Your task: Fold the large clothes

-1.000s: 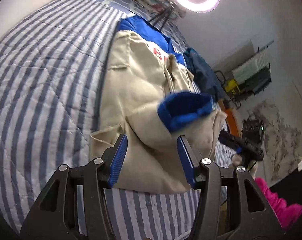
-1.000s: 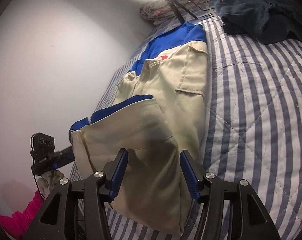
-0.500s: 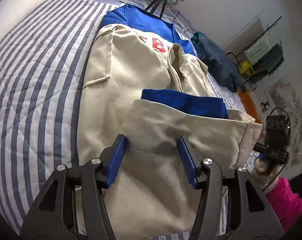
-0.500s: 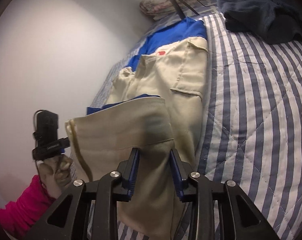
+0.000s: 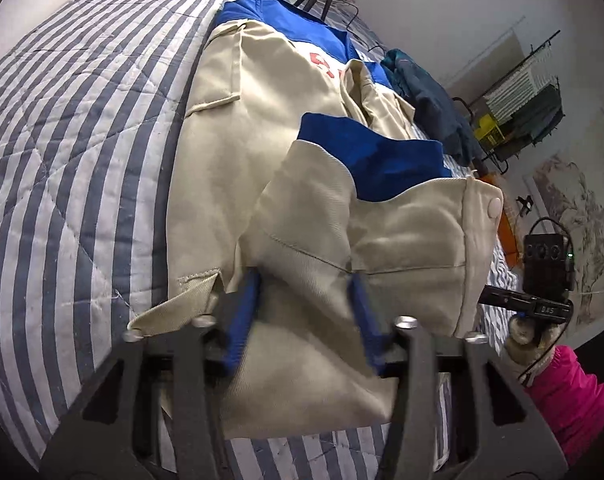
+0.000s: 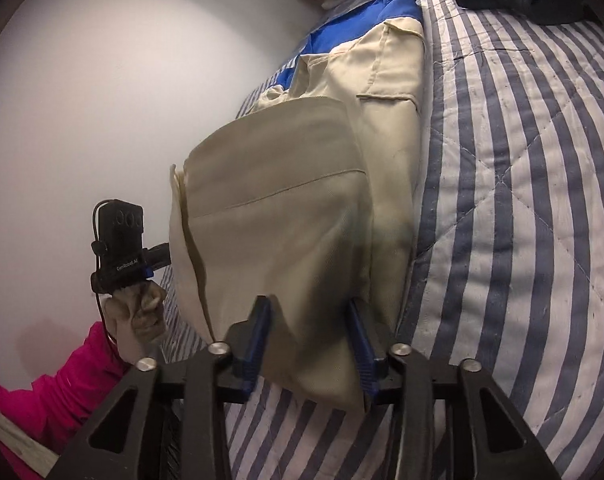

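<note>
While bunched on bed | jacket (image 5: 262, 152) beige | blue collar band

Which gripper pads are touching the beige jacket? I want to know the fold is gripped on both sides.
Touching, both. Left wrist view: the left gripper has the jacket bunched between closing jaws. Right wrist view: the right gripper pinches its lower edge likewise.

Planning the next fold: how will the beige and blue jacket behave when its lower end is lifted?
The jacket looks floppy: its raised end bends and sags. The cloth seems thick, so likely weighty. Each hand-held gripper is closing, cloth between its jaws.
</note>
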The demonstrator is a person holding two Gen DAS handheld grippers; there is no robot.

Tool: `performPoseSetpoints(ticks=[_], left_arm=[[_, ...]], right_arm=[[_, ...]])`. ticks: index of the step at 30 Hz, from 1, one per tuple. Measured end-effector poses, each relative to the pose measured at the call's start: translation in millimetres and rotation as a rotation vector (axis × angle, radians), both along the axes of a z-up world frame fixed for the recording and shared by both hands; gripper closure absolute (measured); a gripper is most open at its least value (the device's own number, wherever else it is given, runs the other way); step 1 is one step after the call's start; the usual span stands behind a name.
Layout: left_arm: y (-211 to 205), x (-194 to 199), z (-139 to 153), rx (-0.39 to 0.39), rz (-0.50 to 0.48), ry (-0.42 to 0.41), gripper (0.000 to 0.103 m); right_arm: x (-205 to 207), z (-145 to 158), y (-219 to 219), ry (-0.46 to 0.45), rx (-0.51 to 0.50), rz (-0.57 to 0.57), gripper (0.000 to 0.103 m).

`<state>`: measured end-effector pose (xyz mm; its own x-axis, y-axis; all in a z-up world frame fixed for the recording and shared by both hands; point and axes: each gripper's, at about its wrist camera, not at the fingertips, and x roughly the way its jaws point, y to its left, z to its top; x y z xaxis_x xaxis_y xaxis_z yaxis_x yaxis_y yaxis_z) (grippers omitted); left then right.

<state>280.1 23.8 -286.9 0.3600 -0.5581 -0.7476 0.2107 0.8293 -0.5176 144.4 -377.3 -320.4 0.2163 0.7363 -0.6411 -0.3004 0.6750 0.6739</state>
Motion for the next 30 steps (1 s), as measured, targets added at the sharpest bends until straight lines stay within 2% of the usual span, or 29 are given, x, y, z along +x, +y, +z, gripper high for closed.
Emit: performPoseSetpoints(ticks=[1, 2, 6, 8, 9, 11, 12, 13, 14, 16, 19, 22, 24, 27, 29, 30], left_arm=[[-1, -1, 1, 0.009, -0.001, -0.004, 0.073], [-1, -5, 4, 0.015, -0.003, -0.012, 0.075], [-2, -14, 14, 0.04, 0.004, -0.062, 0.075], [0, -13, 8, 0.032, 0.019, -0.029, 0.05], [1, -12, 4, 0.001, 0.024, -0.012, 0.049], [1, -11, 1, -0.022, 0.037, -0.011, 0.049], [0, -10, 0, -0.022, 0.042, -0.011, 0.052], [-1, -8, 0, -0.017, 0.054, -0.012, 0.07], [-1, -7, 0, -0.02, 0.057, 0.0, 0.08], [4, -11, 10, -0.047, 0.078, 0.01, 0.091], [17, -27, 34, -0.102, 0.125, 0.011, 0.093], [27, -43, 51, -0.068, 0.161, -0.013, 0.093], [21, -35, 42, -0.025, 0.157, -0.002, 0.092], [4, -7, 24, 0.092, 0.142, -0.018, 0.085], [0, 4, 20, 0.143, 0.145, -0.016, 0.064], [4, 7, 23, 0.14, 0.168, -0.011, 0.06]], right_arm=[[0, 2, 2, -0.007, -0.005, 0.001, 0.079], [-1, 6, 4, -0.017, -0.018, 0.004, 0.082], [4, 12, 13, -0.032, -0.049, 0.02, 0.082], [4, 8, 14, -0.011, -0.049, 0.012, 0.068], [6, 5, 15, 0.001, -0.041, 0.011, 0.062], [6, -1, 18, 0.004, -0.041, 0.009, 0.061], [7, -2, 20, 0.002, -0.041, 0.006, 0.061], [8, -2, 21, 0.001, -0.04, -0.002, 0.069], [8, -2, 22, 0.003, -0.041, -0.009, 0.074], [6, 5, 22, -0.007, -0.054, -0.014, 0.091], [-6, 25, 15, -0.031, 0.015, -0.01, 0.098], [-19, 32, -1, -0.017, 0.099, -0.056, 0.101], [-14, 23, 0, -0.01, 0.053, -0.075, 0.101], [8, 5, 14, -0.02, -0.096, -0.089, 0.101], [19, 2, 19, -0.022, -0.186, -0.09, 0.088], [23, 5, 18, -0.019, -0.226, -0.096, 0.072]])
